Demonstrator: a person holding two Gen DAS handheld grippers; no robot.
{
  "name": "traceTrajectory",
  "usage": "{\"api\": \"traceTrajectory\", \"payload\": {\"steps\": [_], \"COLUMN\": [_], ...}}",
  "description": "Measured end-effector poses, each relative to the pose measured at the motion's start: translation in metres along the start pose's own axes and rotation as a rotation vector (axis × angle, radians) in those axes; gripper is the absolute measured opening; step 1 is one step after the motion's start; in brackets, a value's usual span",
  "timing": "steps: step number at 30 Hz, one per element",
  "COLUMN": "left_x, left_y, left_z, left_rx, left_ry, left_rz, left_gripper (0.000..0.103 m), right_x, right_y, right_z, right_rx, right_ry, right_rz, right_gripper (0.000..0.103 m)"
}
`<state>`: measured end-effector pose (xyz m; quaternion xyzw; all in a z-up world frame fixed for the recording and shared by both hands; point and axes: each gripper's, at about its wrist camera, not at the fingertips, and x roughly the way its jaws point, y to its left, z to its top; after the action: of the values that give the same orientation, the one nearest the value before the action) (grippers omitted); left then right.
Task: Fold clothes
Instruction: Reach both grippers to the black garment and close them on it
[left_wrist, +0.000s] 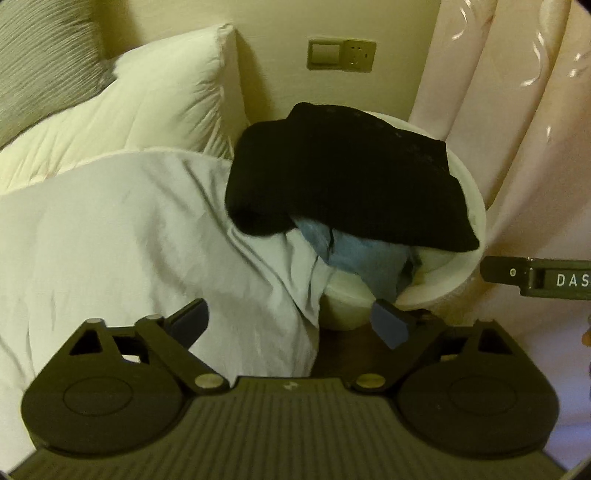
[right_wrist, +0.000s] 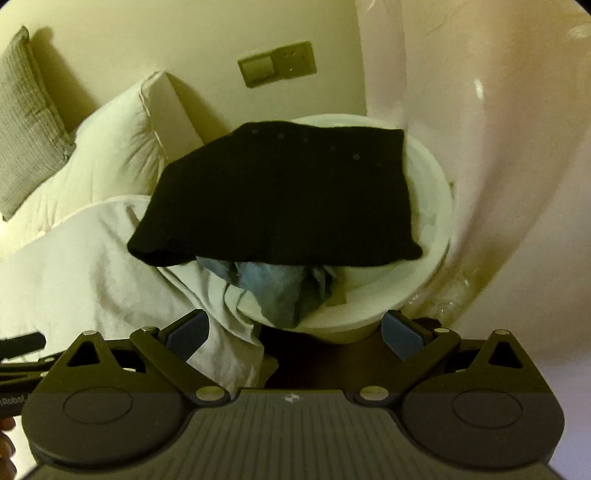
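Observation:
A folded black garment (left_wrist: 343, 173) lies on top of a white round basket (left_wrist: 469, 206), overhanging its left rim. A blue garment (left_wrist: 358, 254) spills out under it. Both show in the right wrist view too: black garment (right_wrist: 280, 195), blue garment (right_wrist: 280, 284), basket (right_wrist: 436, 221). My left gripper (left_wrist: 291, 325) is open and empty, just short of the basket's near rim. My right gripper (right_wrist: 295, 332) is open and empty, also in front of the basket. The right gripper's body (left_wrist: 543, 277) pokes in at the left view's right edge.
A bed with a white duvet (left_wrist: 129, 240) lies left of the basket, with a white pillow (left_wrist: 147, 110) and a grey cushion (right_wrist: 26, 122) behind. A pink curtain (left_wrist: 517, 129) hangs right. A wall switch and socket (left_wrist: 341, 55) is behind the basket.

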<state>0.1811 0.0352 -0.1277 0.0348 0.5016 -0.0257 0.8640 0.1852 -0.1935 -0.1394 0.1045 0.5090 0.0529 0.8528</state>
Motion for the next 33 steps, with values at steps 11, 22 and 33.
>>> {"api": "traceTrajectory", "payload": {"steps": [11, 22, 33], "left_x": [0.092, 0.152, 0.156], "left_y": [0.003, 0.012, 0.017], "left_z": [0.032, 0.052, 0.075], "left_rx": [0.198, 0.328, 0.282], "left_ry": [0.031, 0.026, -0.056], "left_rz": [0.077, 0.140, 0.061], "left_gripper": [0.085, 0.088, 0.058], "right_x": [0.098, 0.180, 0.171], "right_y": [-0.049, -0.108, -0.108], "right_z": [0.034, 0.027, 0.057], "right_rx": [0.126, 0.659, 0.735], "right_ry": [0.128, 0.207, -0.044], "right_rz": [0.045, 0.222, 0.297], "right_gripper": [0.102, 0.102, 0.072]}}
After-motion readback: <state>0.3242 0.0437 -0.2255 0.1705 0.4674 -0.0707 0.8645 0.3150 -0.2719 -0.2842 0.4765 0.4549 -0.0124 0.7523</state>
